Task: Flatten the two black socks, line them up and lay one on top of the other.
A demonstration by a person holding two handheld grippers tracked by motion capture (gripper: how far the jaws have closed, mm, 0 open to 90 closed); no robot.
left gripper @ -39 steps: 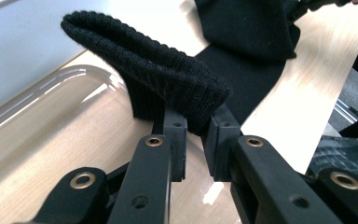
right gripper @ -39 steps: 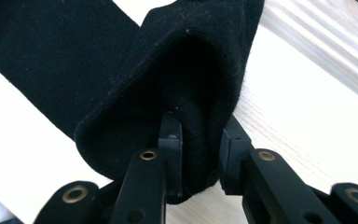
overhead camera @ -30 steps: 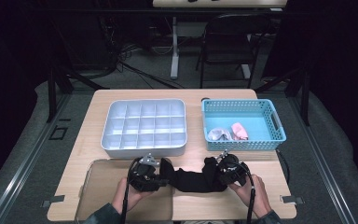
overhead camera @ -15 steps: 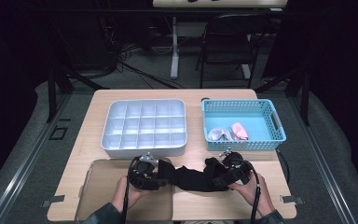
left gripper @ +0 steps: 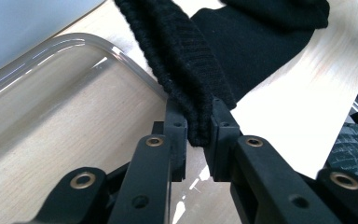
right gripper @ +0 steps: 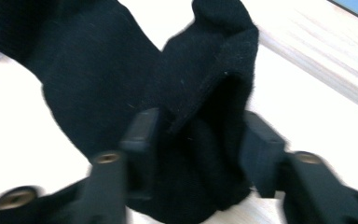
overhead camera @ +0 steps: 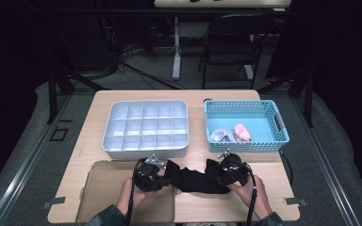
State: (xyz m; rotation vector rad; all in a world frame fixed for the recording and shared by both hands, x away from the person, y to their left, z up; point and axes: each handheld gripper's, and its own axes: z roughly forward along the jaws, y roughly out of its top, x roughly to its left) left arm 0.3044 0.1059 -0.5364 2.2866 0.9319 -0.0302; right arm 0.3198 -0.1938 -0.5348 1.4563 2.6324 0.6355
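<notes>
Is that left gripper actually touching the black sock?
Touching. In the left gripper view, the left gripper has the black sock's ribbed edge pinched between its jaws.

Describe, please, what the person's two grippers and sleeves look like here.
Both the left gripper and the right gripper are black, blocky tools, each with a small grey plate on top and a thin black cable trailing back past the wrist. Close up, the left gripper's jaws are flat matte-black bars with brass-coloured pivot pins and small screw holes. The sleeves are dark greenish-grey.
</notes>
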